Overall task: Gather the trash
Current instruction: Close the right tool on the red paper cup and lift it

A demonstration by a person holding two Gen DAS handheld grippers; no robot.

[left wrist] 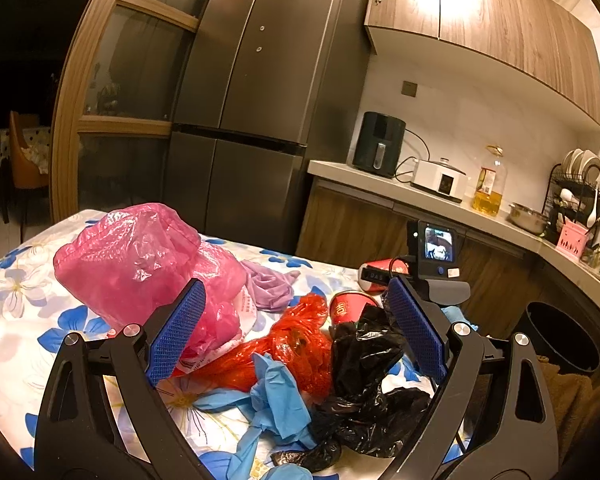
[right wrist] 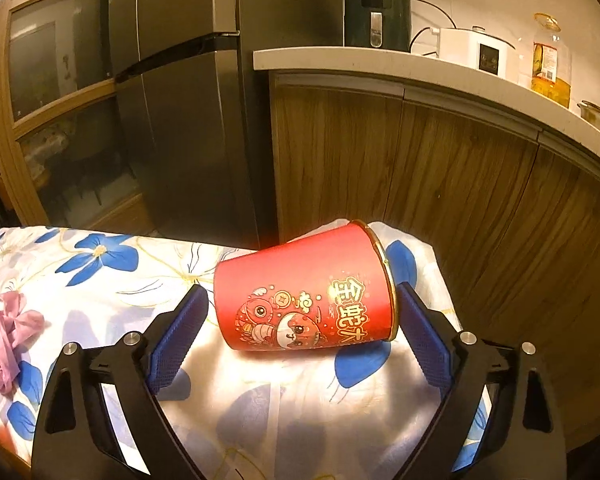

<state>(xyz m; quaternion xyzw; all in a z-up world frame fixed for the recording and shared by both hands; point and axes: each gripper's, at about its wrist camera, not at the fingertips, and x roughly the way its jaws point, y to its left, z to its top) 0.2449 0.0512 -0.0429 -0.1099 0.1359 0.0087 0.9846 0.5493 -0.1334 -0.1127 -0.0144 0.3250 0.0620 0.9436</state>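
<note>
Right gripper [right wrist: 302, 320] spread wide, straddling red cup [right wrist: 306, 290] lying sideways near table [right wrist: 100, 276] edge, pads not pressing; lined up for pickup. Left gripper [left wrist: 296, 328] released, empty, hovering over bag pile [left wrist: 296, 344].

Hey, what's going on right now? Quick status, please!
Right gripper open, jaws either side of the tipped red cup, not pressing. Left gripper open over the bag pile. Nothing blocking the cup.
</note>
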